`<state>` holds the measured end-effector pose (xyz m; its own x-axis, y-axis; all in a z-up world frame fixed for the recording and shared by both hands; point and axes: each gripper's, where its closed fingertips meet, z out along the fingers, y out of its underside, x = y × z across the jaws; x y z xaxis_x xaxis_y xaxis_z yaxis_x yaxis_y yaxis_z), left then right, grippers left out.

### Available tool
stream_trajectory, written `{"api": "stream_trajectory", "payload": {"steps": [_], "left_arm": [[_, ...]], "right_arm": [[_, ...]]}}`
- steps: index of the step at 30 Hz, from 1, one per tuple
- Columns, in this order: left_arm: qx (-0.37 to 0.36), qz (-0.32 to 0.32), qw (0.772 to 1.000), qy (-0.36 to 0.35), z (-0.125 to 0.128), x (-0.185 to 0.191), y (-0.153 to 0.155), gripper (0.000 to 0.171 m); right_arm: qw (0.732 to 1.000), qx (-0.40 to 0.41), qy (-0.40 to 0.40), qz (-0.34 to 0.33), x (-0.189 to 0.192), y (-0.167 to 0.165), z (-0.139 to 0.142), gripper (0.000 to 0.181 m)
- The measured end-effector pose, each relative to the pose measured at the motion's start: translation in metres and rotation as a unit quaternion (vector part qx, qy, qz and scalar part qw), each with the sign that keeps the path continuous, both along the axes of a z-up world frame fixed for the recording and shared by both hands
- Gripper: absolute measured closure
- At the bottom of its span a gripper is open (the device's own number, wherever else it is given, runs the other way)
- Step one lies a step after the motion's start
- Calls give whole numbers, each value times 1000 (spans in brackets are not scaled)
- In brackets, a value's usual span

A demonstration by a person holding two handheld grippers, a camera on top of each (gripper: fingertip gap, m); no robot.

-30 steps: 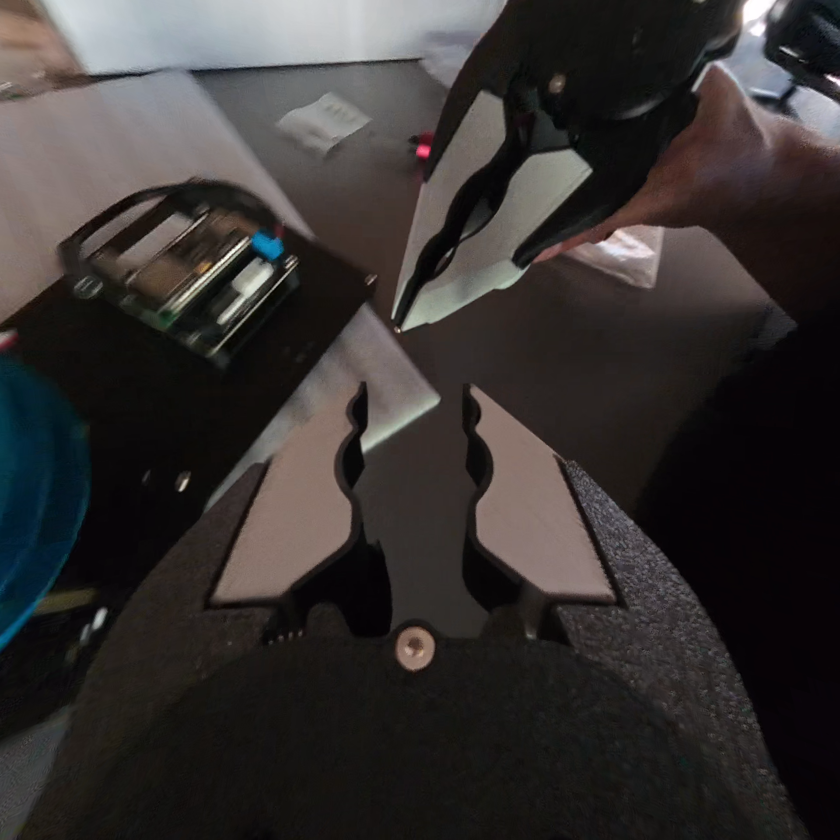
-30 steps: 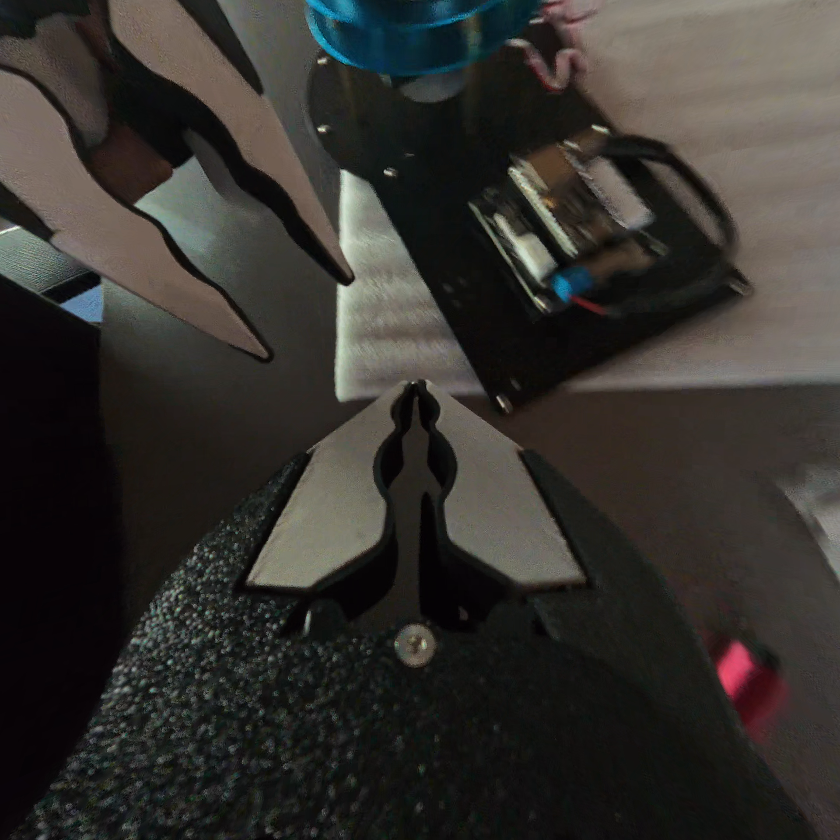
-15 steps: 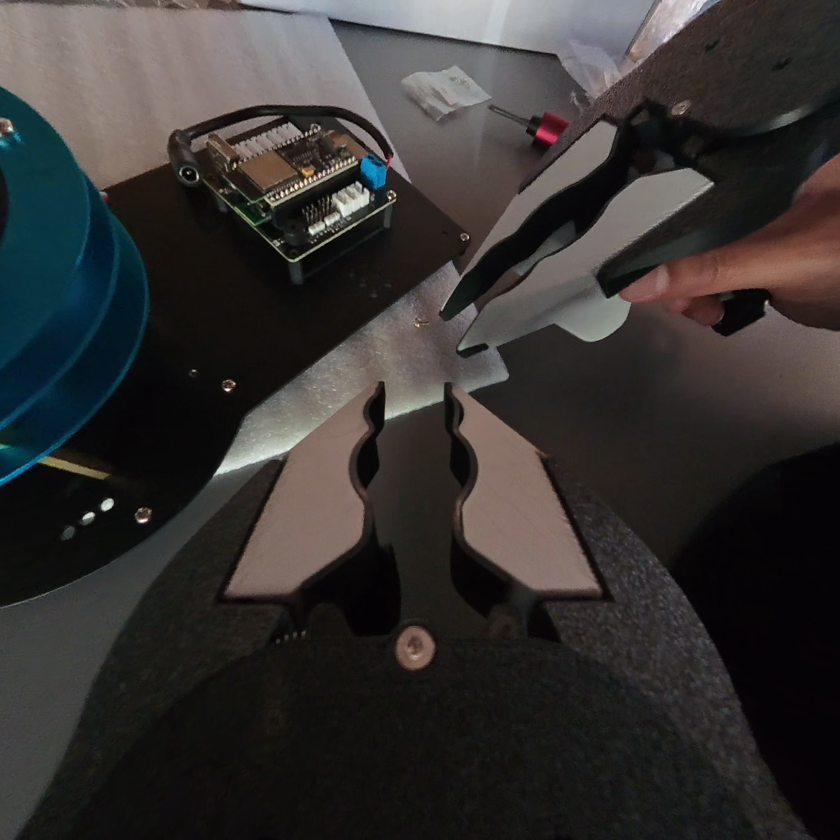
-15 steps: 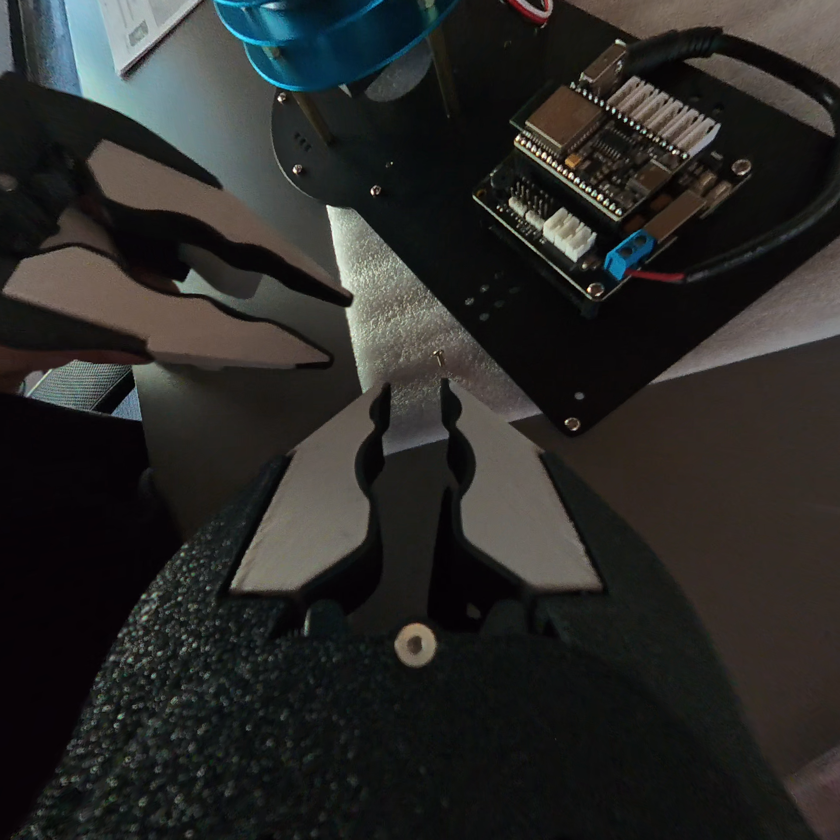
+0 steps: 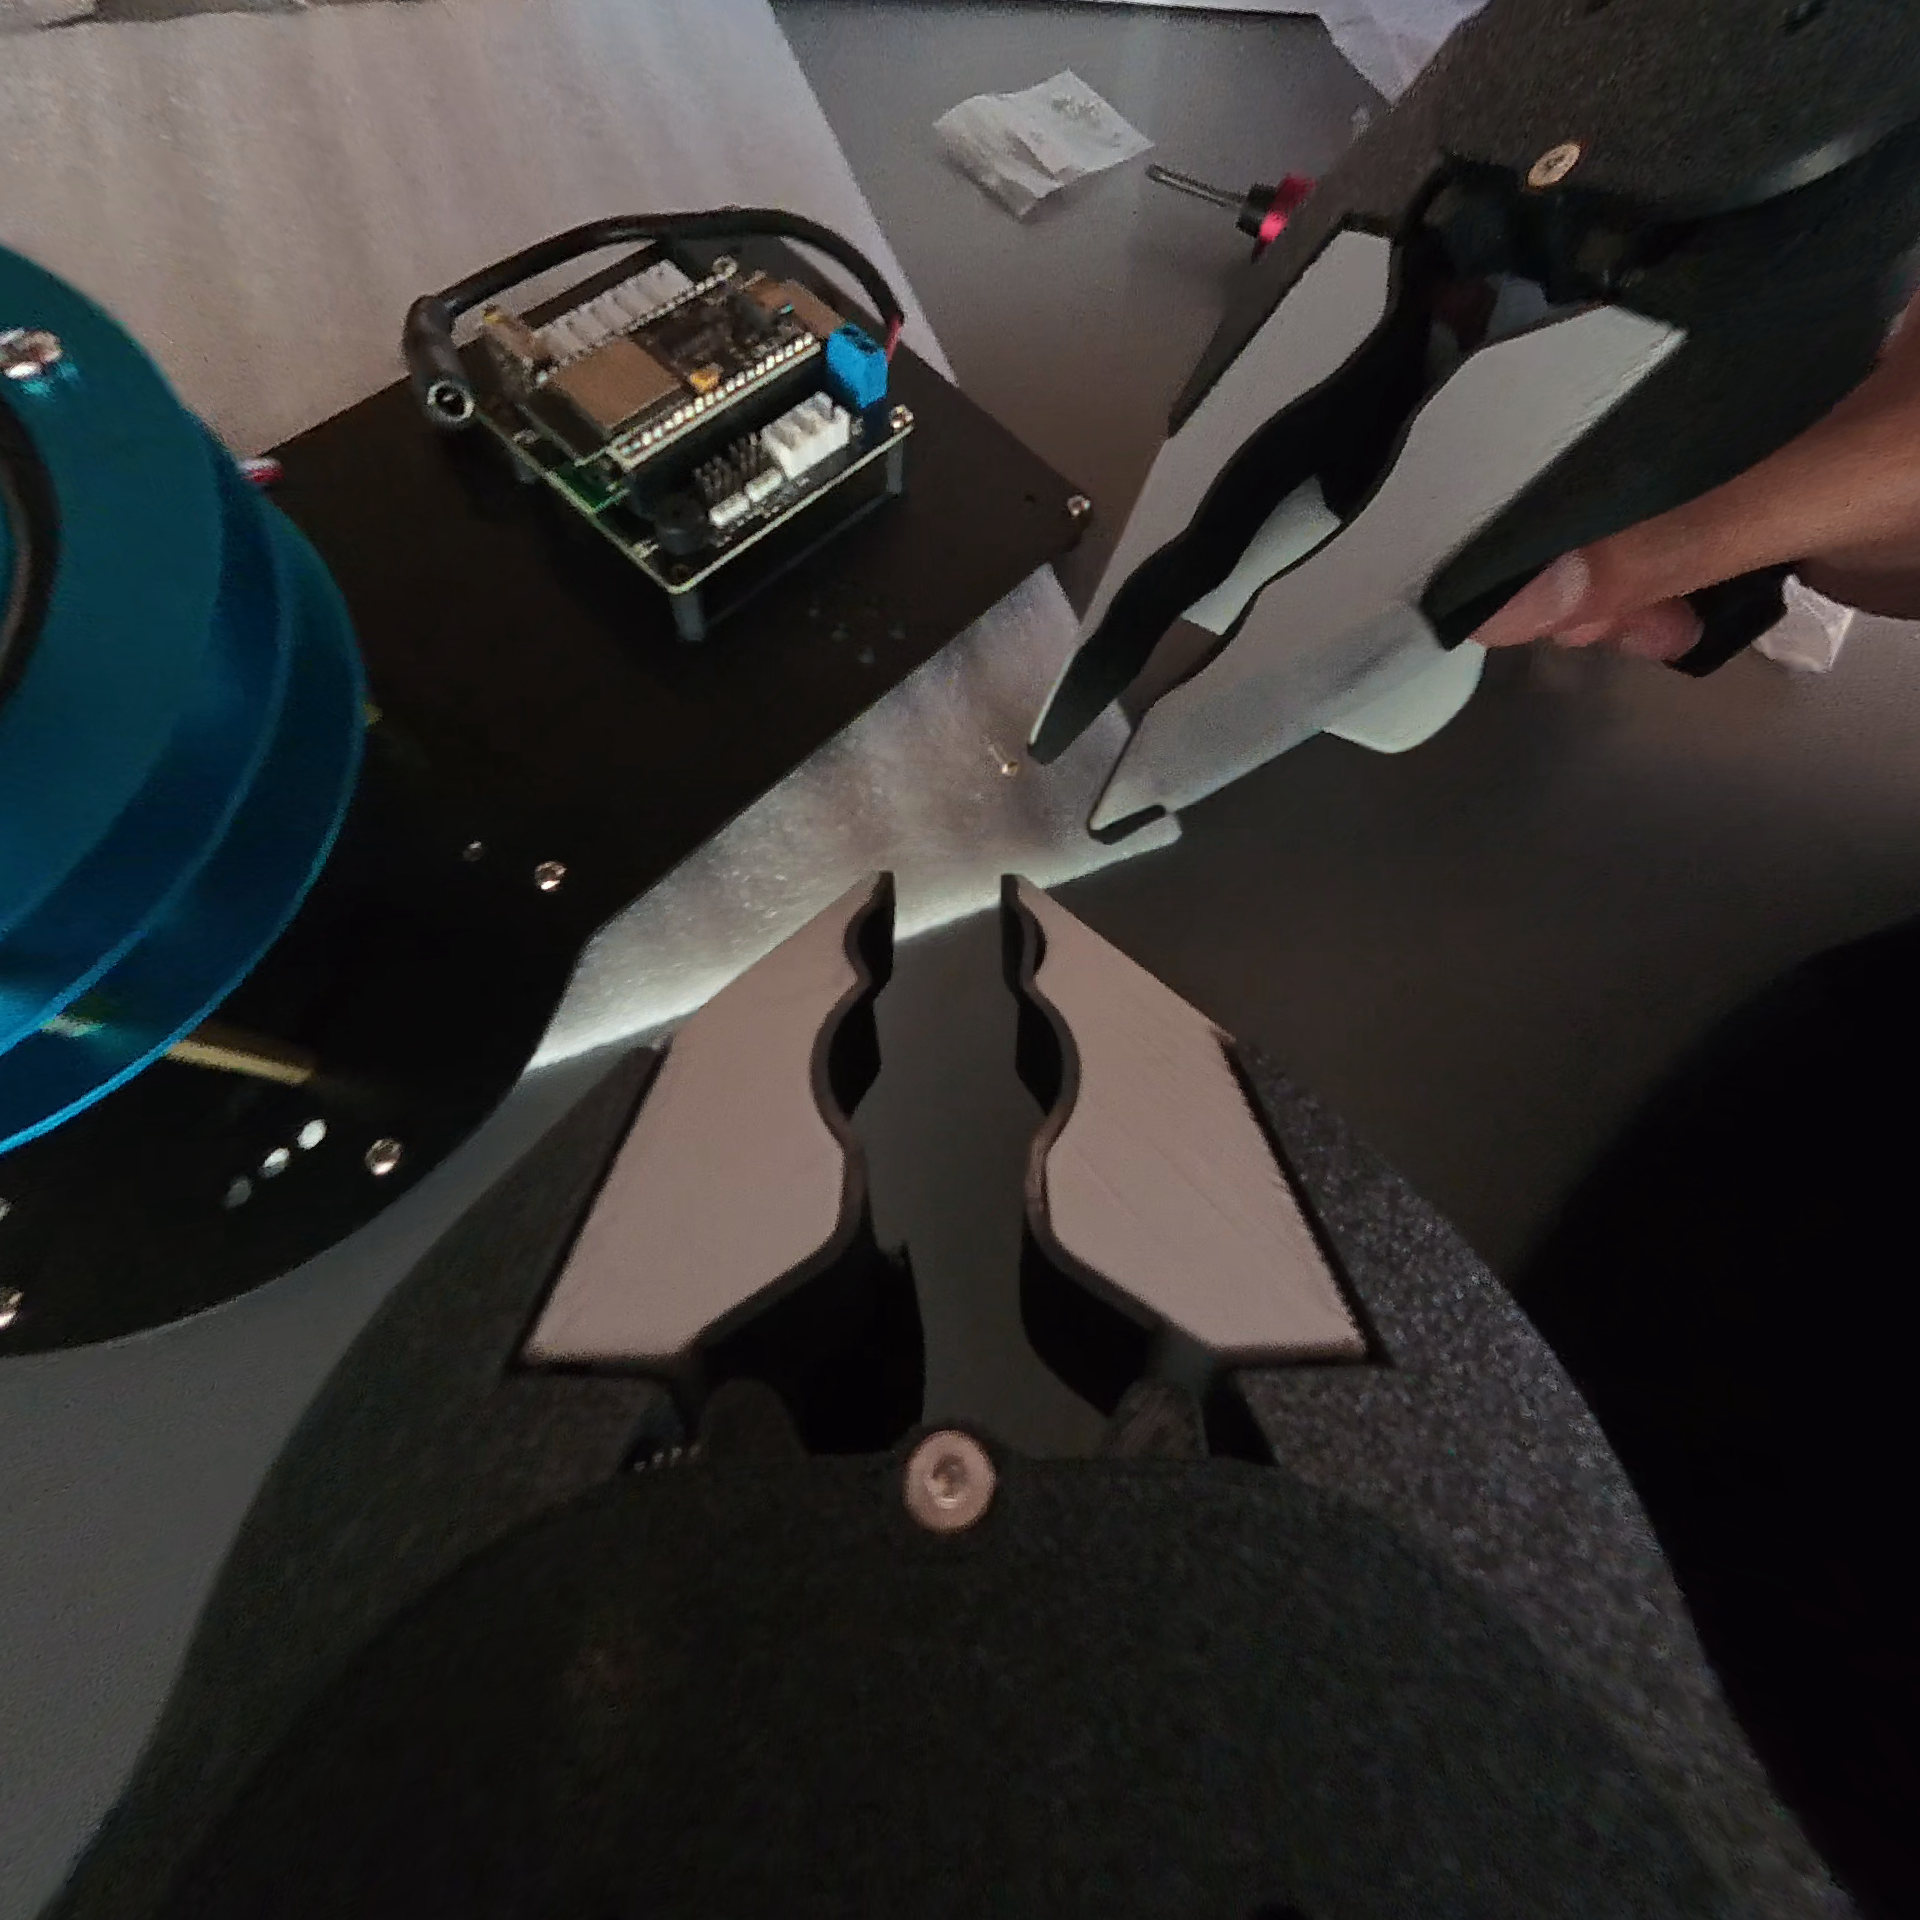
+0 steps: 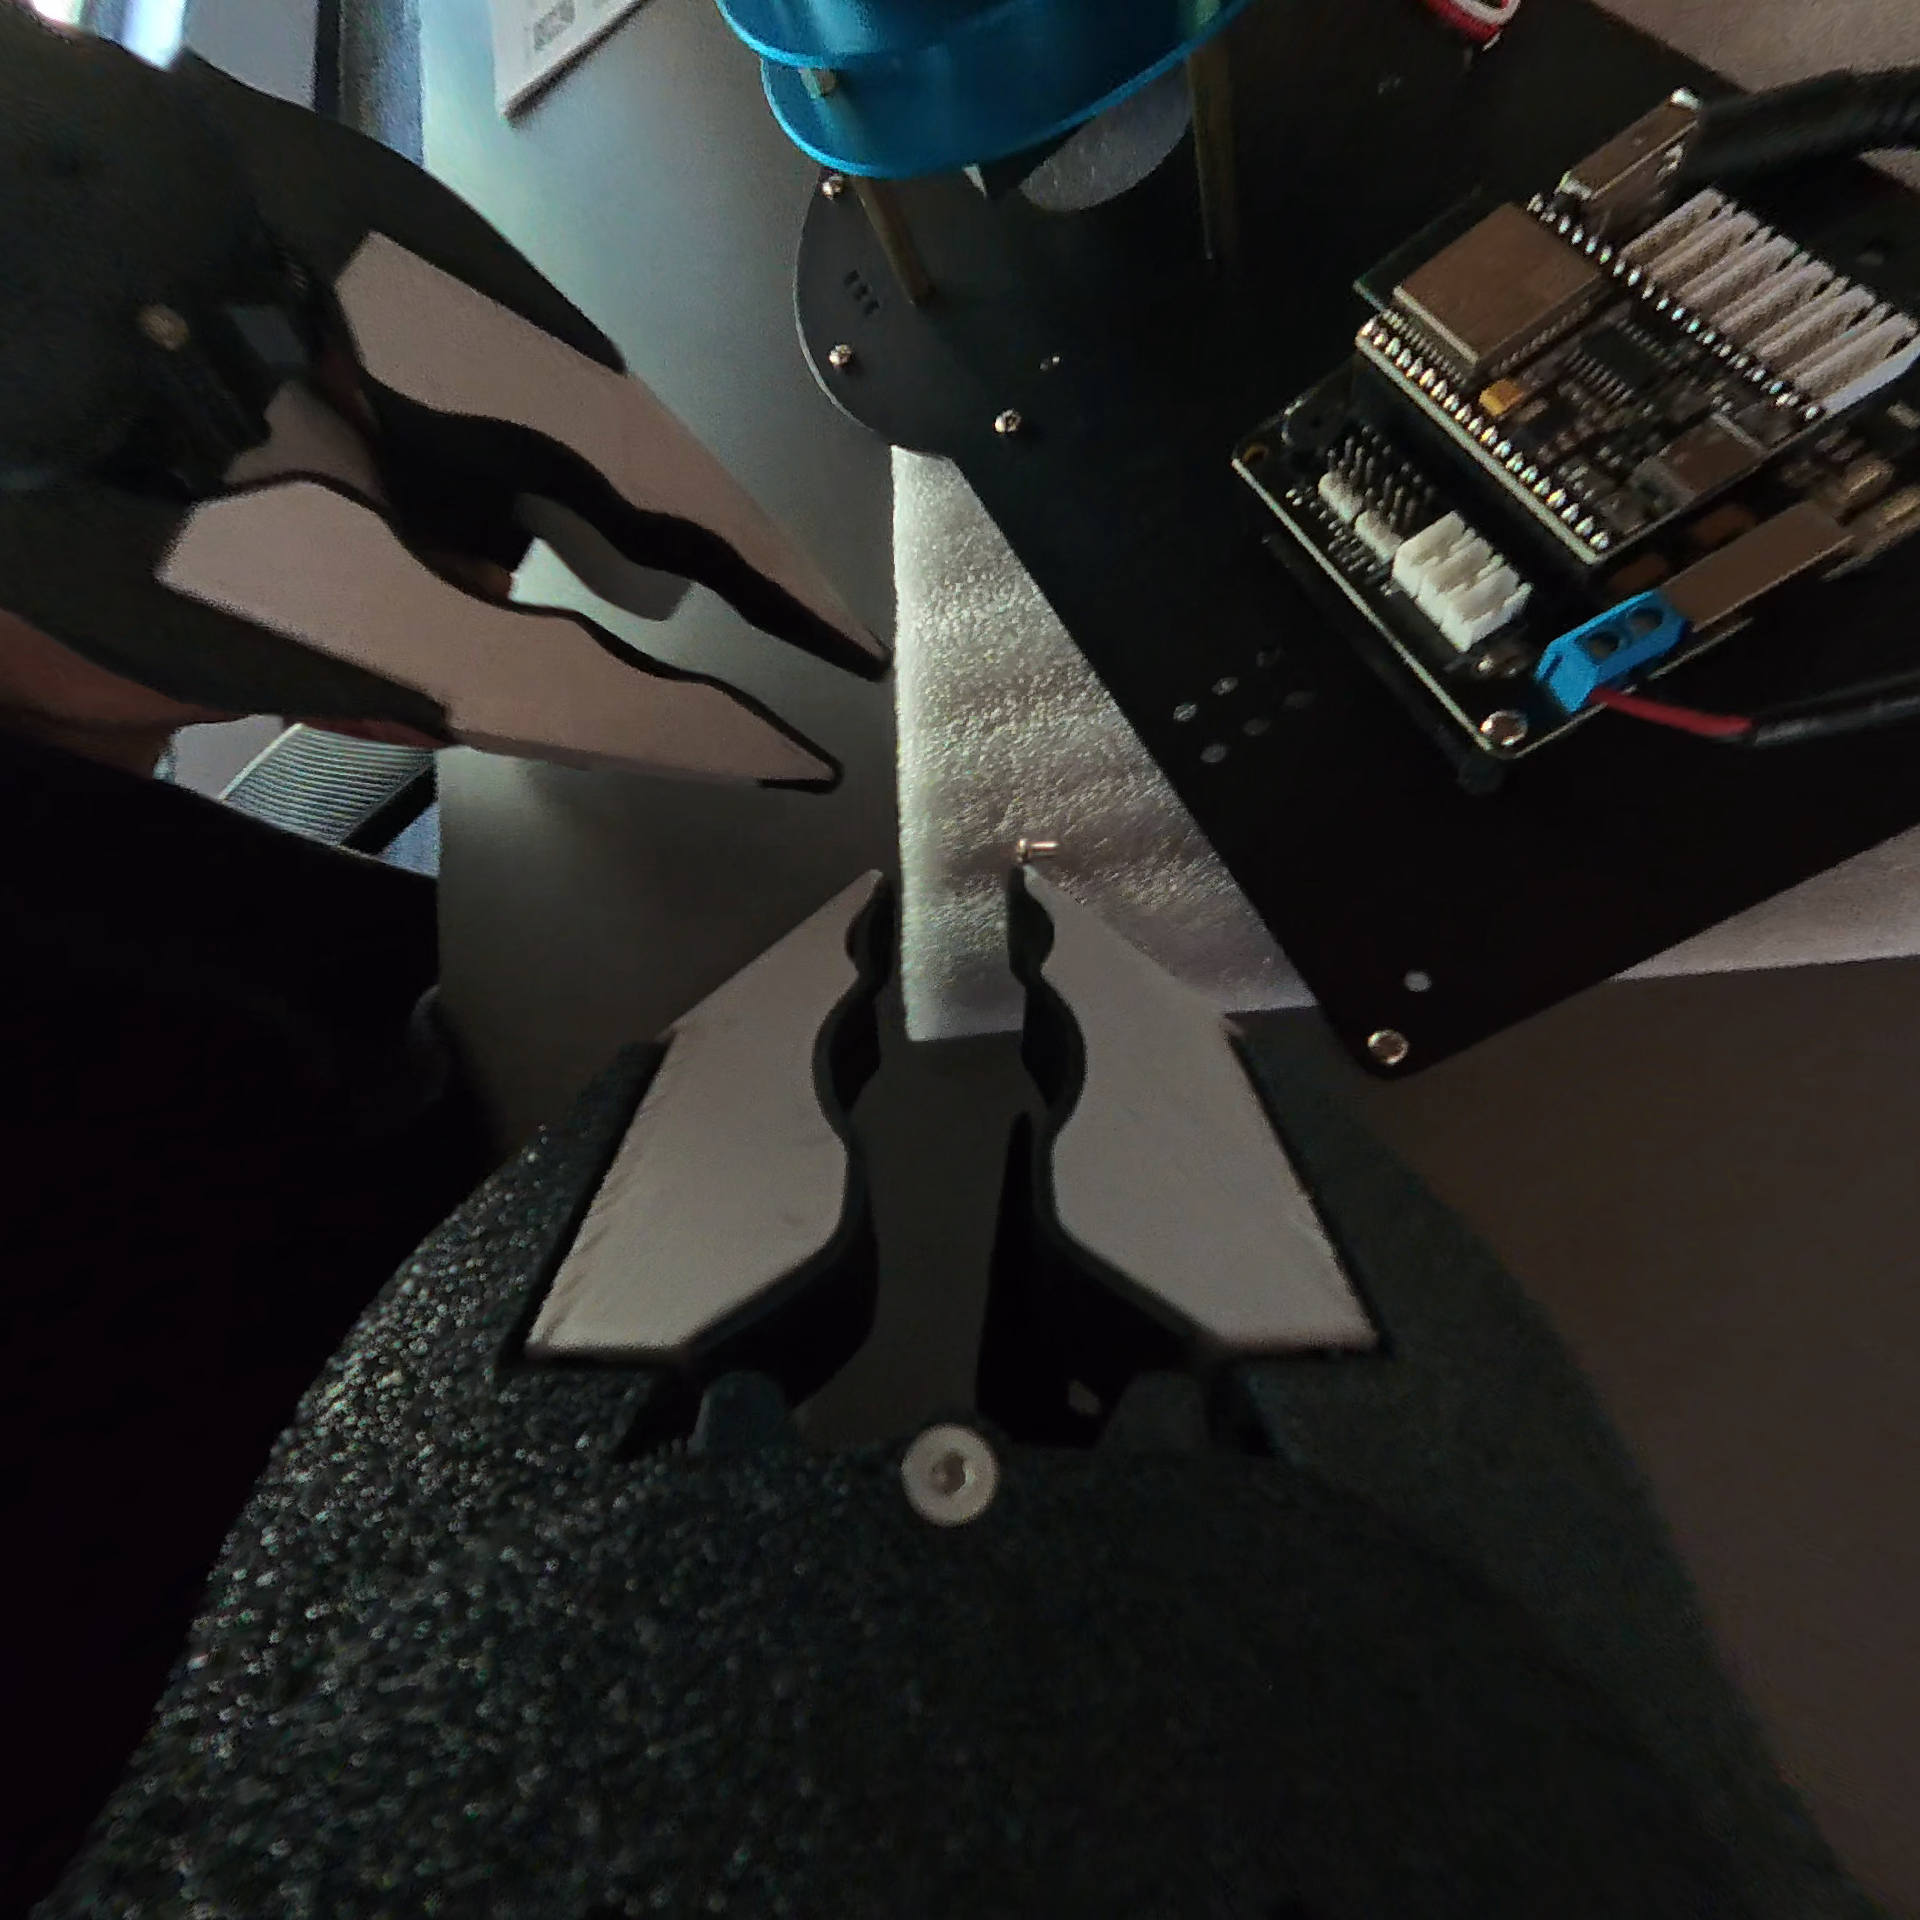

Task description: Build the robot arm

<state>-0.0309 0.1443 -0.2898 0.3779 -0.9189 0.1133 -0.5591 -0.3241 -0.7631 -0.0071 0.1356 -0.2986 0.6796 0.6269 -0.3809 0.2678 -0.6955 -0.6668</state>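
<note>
A tiny metal screw (image 5: 1006,766) lies on a white foam sheet (image 5: 831,831) beside a black base plate (image 5: 520,675); it also shows in the right wrist view (image 6: 1036,850). My right gripper (image 6: 945,878) is open and empty, its right fingertip (image 6: 1023,885) just short of the screw. In the left wrist view the right gripper (image 5: 1075,774) hangs over the foam corner, one tip next to the screw. My left gripper (image 5: 945,883) is open and empty, low over the foam's near edge; it shows at the left of the right wrist view (image 6: 857,717).
A stacked circuit board (image 5: 675,416) with a blue terminal block (image 6: 1600,655) and a black cable stands on the plate. A blue disc assembly (image 5: 125,727) rises on posts at the plate's round end. A small plastic bag (image 5: 1039,135) and a red-handled tool (image 5: 1262,213) lie beyond on the dark table. Both grippers' tips are close together, under 4 cm apart.
My right gripper has opened from shut and moved down to the foam, close to the screw. My left gripper has narrowed a little and drawn nearer the foam edge.
</note>
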Motion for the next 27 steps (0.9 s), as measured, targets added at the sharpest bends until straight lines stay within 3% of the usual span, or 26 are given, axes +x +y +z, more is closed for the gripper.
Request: {"api": "stream_trajectory", "payload": {"steps": [5,8,11,13,17,23,27], "left_arm": [[7,-33,999,-4,-2,23,-6,152],[14,-52,998,12,-6,31,-5,153],[20,-65,998,16,-3,36,-4,152],[21,-77,997,3,3,42,-6,152],[70,-151,986,-14,20,70,-13,147],[249,-269,930,23,34,128,-18,137],[369,-320,868,87,30,162,-14,117]], "right_arm": [[998,43,-4,-35,37,-5,26,162],[994,67,-36,-83,78,-10,32,161],[973,79,-125,-176,145,-16,24,155],[956,63,-170,-230,183,-26,12,142],[939,37,-179,-293,210,-42,0,134],[930,26,-182,-319,215,-45,-12,162],[939,8,-139,-313,212,-45,-8,163]]}}
